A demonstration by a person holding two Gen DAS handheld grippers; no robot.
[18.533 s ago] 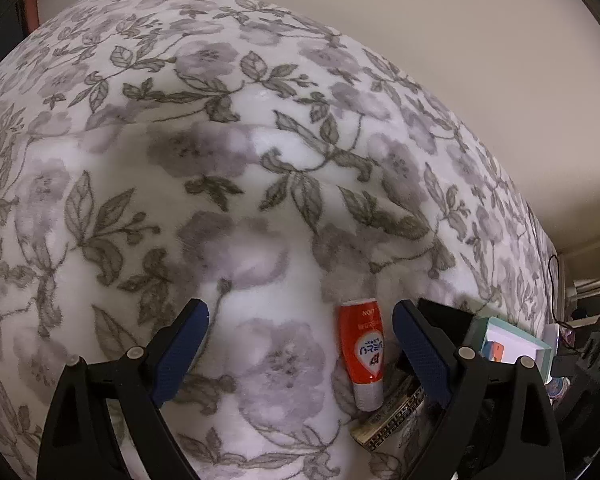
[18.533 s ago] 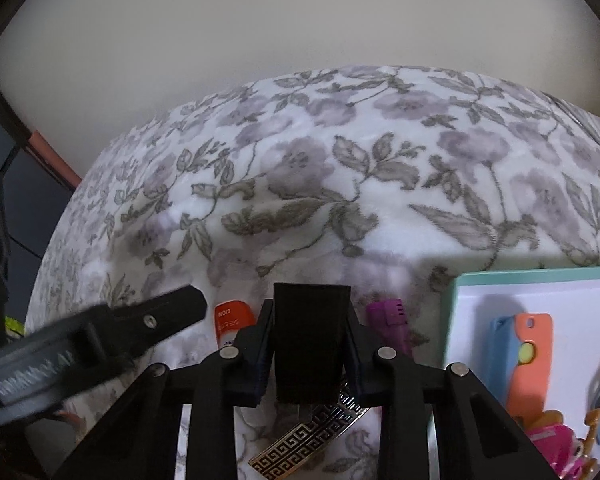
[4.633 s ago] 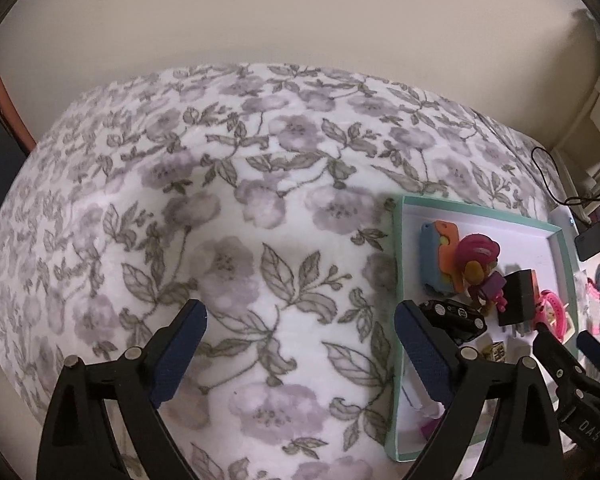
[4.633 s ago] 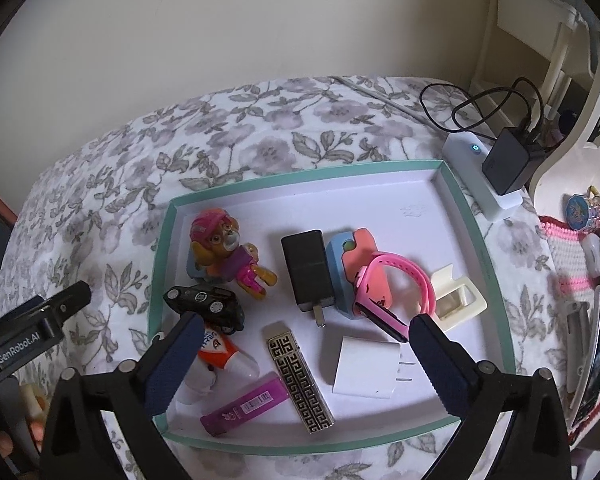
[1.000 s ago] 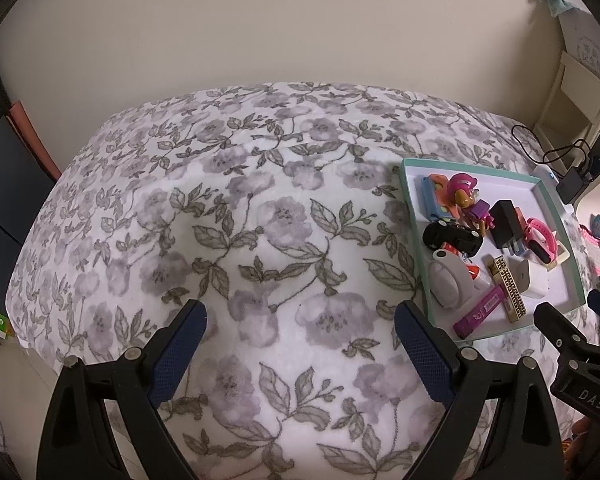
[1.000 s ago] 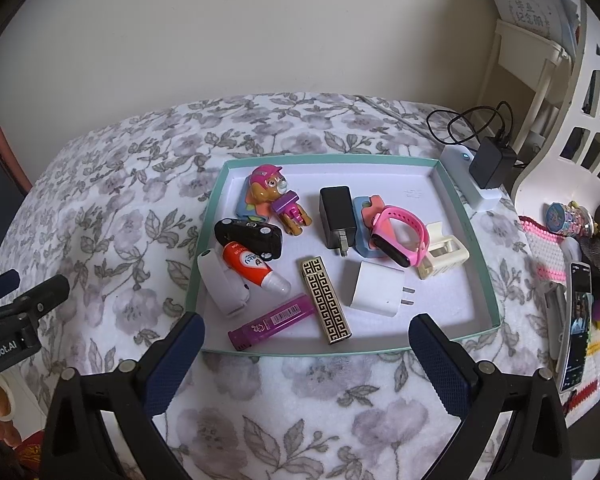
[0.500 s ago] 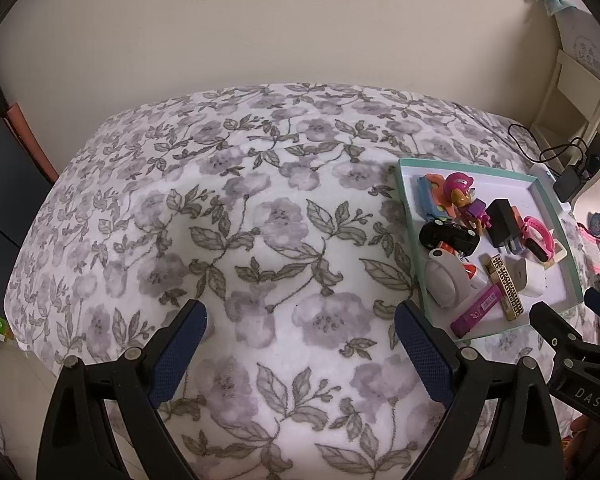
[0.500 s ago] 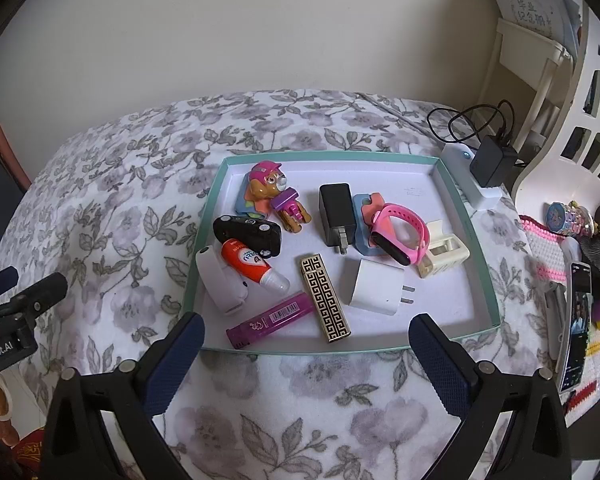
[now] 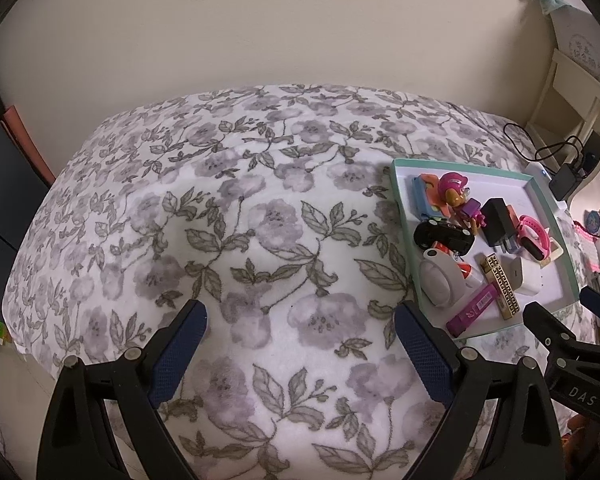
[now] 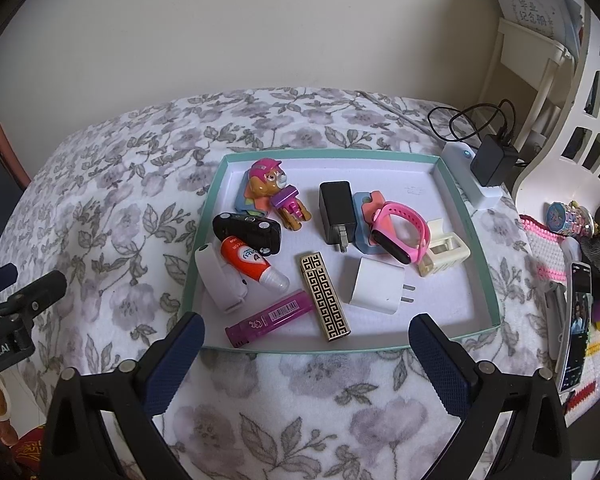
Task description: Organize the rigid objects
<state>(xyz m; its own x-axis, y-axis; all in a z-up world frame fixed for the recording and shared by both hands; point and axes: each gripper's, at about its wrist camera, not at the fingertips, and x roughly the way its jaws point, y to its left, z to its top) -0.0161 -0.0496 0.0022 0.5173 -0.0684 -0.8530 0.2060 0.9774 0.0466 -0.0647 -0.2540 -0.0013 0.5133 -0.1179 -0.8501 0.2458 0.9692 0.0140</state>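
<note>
Above the bed (image 9: 260, 208) we hold both grippers (image 9: 300, 336) (image 10: 306, 344) empty, jaws apart; small things fill the tray (image 10: 470, 232).

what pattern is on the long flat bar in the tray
A gold-and-black Greek-key pattern on the bar; right wrist view shows it best.

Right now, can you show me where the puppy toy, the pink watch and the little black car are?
puppy toy (image 10: 269, 178): right wrist view, on its face.
pink watch (image 10: 404, 227): right wrist view, on the strap.
little black car (image 10: 247, 227): right wrist view, on its roof.
</note>
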